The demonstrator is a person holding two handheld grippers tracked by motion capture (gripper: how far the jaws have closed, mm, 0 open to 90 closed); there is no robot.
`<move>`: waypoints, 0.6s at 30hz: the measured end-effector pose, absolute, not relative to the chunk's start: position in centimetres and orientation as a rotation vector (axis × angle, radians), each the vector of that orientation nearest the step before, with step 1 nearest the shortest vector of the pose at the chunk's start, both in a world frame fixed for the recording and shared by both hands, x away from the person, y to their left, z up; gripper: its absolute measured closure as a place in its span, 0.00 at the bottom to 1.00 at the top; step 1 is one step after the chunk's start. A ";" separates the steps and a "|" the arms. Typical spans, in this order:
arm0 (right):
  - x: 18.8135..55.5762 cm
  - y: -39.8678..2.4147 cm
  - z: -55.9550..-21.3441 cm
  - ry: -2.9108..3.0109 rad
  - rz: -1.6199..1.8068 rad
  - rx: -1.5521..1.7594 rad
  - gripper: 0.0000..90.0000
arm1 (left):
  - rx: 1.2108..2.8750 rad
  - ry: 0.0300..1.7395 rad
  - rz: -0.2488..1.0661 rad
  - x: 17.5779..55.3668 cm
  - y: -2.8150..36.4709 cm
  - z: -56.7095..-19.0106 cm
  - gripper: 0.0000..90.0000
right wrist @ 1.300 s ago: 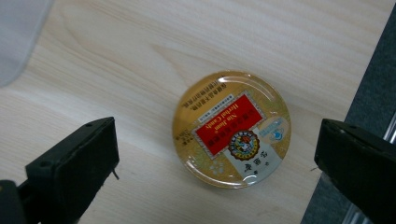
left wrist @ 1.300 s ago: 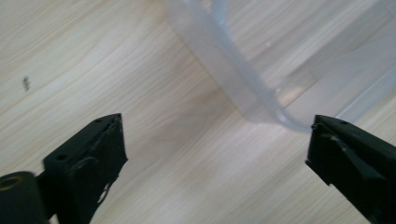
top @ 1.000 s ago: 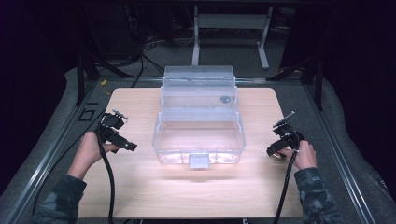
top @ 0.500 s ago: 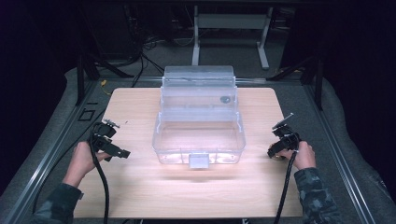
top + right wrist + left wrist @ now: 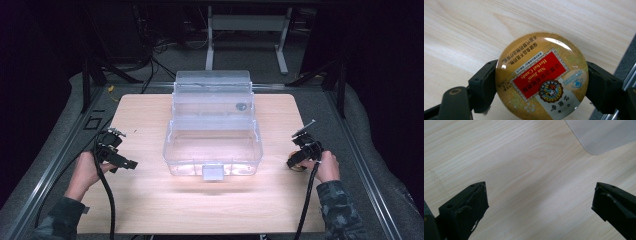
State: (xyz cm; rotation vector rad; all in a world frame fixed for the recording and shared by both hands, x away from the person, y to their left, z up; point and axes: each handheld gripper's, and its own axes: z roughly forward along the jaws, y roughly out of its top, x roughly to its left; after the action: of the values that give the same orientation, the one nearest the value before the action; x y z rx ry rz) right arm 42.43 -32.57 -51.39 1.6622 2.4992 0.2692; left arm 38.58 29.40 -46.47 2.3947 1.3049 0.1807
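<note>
Candy tin (image 5: 541, 77): round, gold, with a red label panel reading "Nin Jiom Herbal Candy" and further small print. It lies flat on the desk near the right edge, lid up, well apart from the clear box. In the high view it is a small gold sliver (image 5: 297, 168) just under the right gripper.

Right gripper (image 5: 299, 159): held in the person's right hand (image 5: 327, 166) at the right side of the desk. Its jaws have just been closing, and the tin is between them. In the right gripper view one black pad (image 5: 482, 83) presses on the tin's left rim and the other on its right rim, so the gripper is clamped on the candy tin.

Left gripper (image 5: 124, 164): held in the person's left hand (image 5: 85, 172) at the left side of the desk, pointing toward the box. In the left gripper view its jaws stand wide apart over bare wood, with nothing between them.

Clear box (image 5: 214, 127): transparent plastic storage box at the middle of the desk, lid raised at the back and a latch tab on the front. One rounded corner of it (image 5: 604, 135) shows in the left gripper view.

Desk (image 5: 150, 200): pale wood top with rounded corners, set within a grey padded surround.

Cables: a black cable (image 5: 107, 195) trails from the left gripper toward the person.
</note>
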 end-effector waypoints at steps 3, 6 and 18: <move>42.1 -32.4 -50.4 2.512 0.281 1.645 0.22 | 2.398 1.309 0.180 38.5 29.4 -46.5 0.00; 41.7 -32.0 -49.3 2.522 0.291 1.603 0.22 | 2.395 1.312 0.179 38.5 29.5 -46.5 0.00; 41.0 -31.0 -46.4 2.535 0.303 1.526 0.22 | 2.418 1.295 0.188 38.5 29.1 -46.0 0.00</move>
State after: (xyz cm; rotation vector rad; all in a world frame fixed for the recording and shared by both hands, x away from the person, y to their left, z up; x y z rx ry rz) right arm 41.03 -31.00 -46.43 1.5259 2.5348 0.3031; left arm 38.52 29.15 -45.95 2.4185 1.2945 0.1883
